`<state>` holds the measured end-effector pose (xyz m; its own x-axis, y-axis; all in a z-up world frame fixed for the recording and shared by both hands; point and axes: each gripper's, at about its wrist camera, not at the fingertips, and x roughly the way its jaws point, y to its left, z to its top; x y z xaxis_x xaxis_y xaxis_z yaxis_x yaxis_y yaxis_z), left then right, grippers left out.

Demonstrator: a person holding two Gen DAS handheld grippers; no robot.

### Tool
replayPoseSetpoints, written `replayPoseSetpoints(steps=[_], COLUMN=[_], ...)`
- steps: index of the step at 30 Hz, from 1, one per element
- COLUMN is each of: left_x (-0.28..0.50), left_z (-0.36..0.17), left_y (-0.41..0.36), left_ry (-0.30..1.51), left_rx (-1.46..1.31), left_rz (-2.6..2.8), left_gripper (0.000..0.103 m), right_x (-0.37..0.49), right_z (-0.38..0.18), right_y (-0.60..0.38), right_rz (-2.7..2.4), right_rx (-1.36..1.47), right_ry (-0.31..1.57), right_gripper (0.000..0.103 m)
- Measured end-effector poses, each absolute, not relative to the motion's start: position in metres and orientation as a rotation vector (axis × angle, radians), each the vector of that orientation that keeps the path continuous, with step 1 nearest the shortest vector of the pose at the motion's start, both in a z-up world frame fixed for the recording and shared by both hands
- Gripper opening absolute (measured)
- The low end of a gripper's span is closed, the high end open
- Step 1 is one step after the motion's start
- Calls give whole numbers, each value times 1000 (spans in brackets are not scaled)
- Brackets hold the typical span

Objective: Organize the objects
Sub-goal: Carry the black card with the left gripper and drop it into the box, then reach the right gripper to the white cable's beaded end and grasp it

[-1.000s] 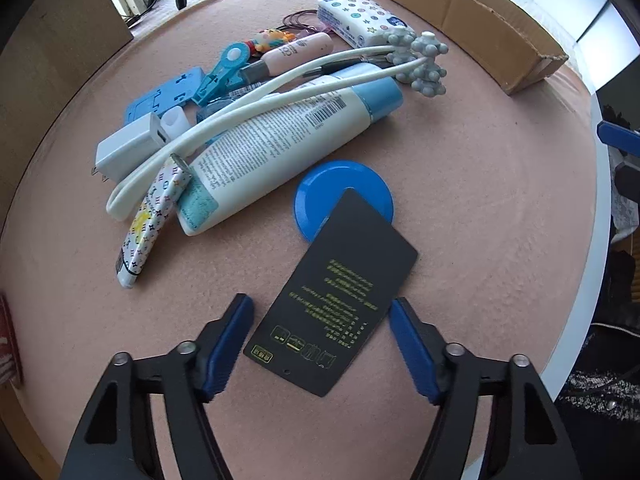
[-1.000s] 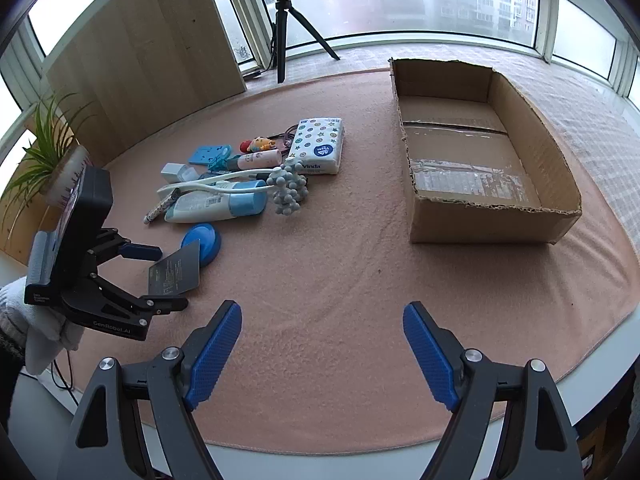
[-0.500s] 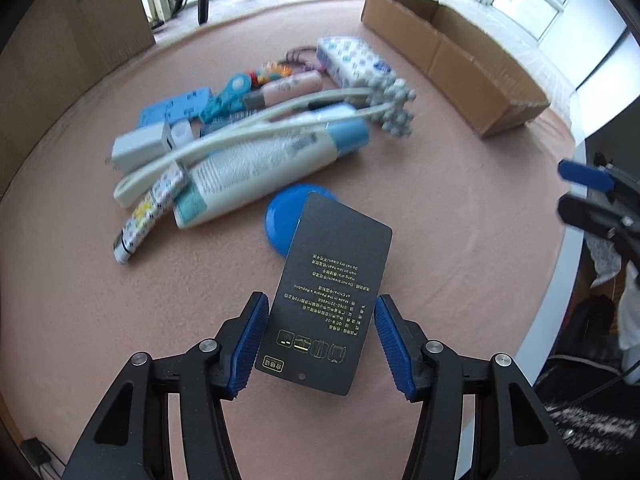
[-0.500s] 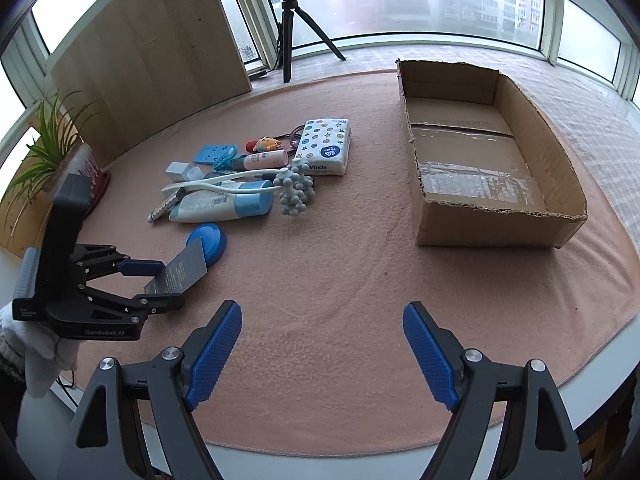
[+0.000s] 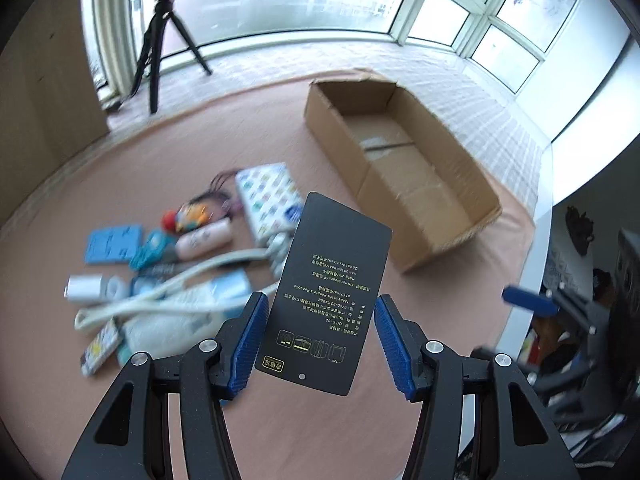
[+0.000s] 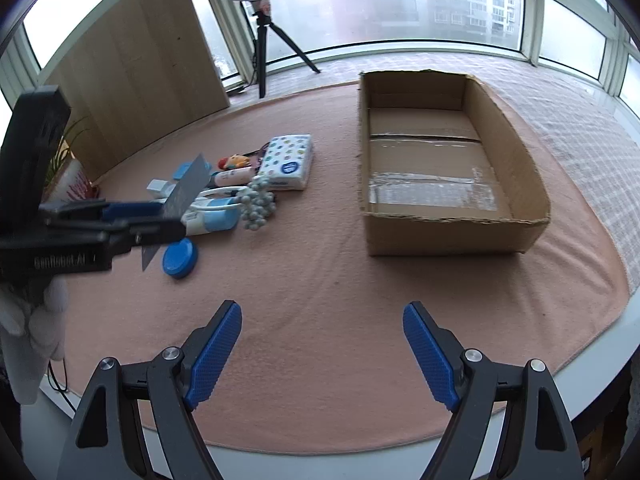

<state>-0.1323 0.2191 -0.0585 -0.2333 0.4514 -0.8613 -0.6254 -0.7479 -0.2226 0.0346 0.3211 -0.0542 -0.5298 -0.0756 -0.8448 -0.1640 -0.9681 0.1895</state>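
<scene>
This looks like a bright, glassed-in corner of a high-rise flat set up for recording: behind the pink cloth-covered table (image 6: 340, 280) a curved band of windows (image 6: 400, 8) looks out on apartment blocks. A ring light on a black tripod (image 6: 266, 40) stands on the sill at the table's far edge. Left of the table a light wooden panel (image 6: 132, 68) leans by a potted plant (image 6: 66, 148).
</scene>
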Motion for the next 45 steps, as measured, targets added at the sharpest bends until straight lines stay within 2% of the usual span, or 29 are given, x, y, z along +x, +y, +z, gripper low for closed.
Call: replayPoseSetpoints(steps=[8,20,21,23,24,33,37,45], left_x=[-152,-162,-162,-164,-165,-175,-165,-130], left_z=[-41,-69,-68,-67,-66,-49,-48,-51], left_y=[321,409,411,413,411,333,279,154], left_ry=[211,248,243,230,220,107,134,33], left_rx=[-1272,-1298,-1293,-1304,-1304,-1325,-1343,-1422], left_rz=[2008,1988,1988,1991,2007,2161,2262,2441], left_gripper=[59,59,61,80,89,89,89,89], right_x=[44,49,48,46,45,33,21,-8], right_z=[-56,-60,-61,-61,-61,-63,-61,-54], right_y=[364,411,413,414,413,400,385,345], right_rz=[2624,2564,2564,2566,2569,2620,2664,2754], right_rx=[-1459,-1431,-1433,-1438,-1443,-1493,-1516,-1546], right_ry=[432,467,466,464,465,455,420,314], right_gripper=[80,80,80,80,80,80,80,80])
